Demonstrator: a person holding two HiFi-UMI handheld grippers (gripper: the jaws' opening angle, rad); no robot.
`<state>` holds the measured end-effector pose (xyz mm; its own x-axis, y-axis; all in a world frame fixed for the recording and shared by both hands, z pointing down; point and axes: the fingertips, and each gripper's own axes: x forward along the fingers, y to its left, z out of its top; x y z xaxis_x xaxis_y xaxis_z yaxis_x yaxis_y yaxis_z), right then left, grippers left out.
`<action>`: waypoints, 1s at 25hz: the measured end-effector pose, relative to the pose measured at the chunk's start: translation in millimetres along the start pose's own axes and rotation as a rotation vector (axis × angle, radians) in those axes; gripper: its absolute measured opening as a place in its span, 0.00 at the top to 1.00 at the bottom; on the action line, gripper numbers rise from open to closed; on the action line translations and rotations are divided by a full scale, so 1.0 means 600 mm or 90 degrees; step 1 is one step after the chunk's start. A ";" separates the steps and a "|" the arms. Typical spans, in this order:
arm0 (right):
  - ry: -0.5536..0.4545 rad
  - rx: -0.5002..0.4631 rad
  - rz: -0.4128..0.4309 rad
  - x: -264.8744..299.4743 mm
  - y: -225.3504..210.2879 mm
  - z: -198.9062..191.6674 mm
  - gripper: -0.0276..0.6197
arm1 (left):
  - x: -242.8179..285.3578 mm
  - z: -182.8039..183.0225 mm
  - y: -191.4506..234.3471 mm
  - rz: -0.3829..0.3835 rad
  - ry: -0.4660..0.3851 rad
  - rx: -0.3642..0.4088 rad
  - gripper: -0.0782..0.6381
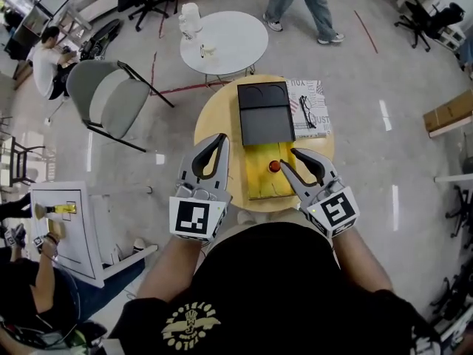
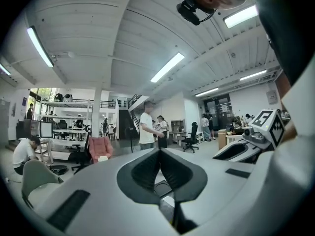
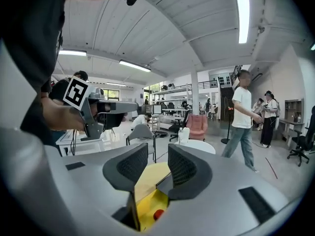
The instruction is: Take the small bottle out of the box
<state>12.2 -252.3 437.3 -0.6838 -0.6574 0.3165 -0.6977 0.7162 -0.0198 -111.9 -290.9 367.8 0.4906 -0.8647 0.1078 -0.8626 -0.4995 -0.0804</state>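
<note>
Box [image 1: 260, 186], yellow inside and open, runs from the middle of the round wooden table [image 1: 214, 124] to its near edge, with its black lid [image 1: 264, 113] laid back toward the far edge. The head view alone gives this layout, along with a printed sheet [image 1: 316, 95] at the table's right edge and a pair of glasses [image 1: 307, 114] lying on it. Small bottle [image 1: 274, 166] sits inside the box, about mid-way along and a little toward the right wall. It shows only as a small round red top against the yellow, and its body cannot be made out in any view. Right gripper [image 1: 288, 159] is over the box's right side, near the bottle. Its own view shows what the head view does not: the ribbed pads stand apart with nothing between them, and the red top lies low in the gap, below the tips. Left gripper [image 1: 219, 139] hangs over the table's left edge beside the box. Its own view shows the tips pressed together and empty, but shows neither the yellow interior nor the bottle.
</note>
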 end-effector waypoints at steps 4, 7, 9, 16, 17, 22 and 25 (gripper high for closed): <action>0.011 -0.007 0.013 0.015 -0.008 -0.024 0.74 | 0.007 -0.005 -0.004 0.009 -0.002 -0.002 0.87; 0.022 -0.008 0.028 0.027 -0.010 -0.053 0.73 | 0.014 -0.015 -0.006 0.010 0.007 -0.009 0.87; 0.031 -0.003 0.031 0.033 -0.011 -0.073 0.73 | 0.014 -0.027 -0.008 0.010 0.016 -0.010 0.87; 0.067 0.005 0.028 0.054 -0.020 -0.133 0.72 | 0.024 -0.050 -0.005 0.014 0.029 -0.015 0.87; 0.067 0.006 0.029 0.057 -0.020 -0.144 0.72 | 0.025 -0.054 -0.006 0.013 0.031 -0.014 0.87; 0.086 -0.009 0.020 0.073 -0.027 -0.209 0.72 | 0.032 -0.066 -0.010 0.006 0.035 -0.005 0.87; 0.103 -0.008 0.025 0.083 -0.026 -0.246 0.72 | 0.032 -0.076 -0.016 0.007 0.039 -0.023 0.87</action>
<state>20.8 -261.5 593.4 -0.6668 -0.5830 0.4642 -0.6672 0.7445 -0.0234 -99.8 -300.5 415.6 0.4733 -0.8650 0.1669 -0.8725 -0.4864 -0.0468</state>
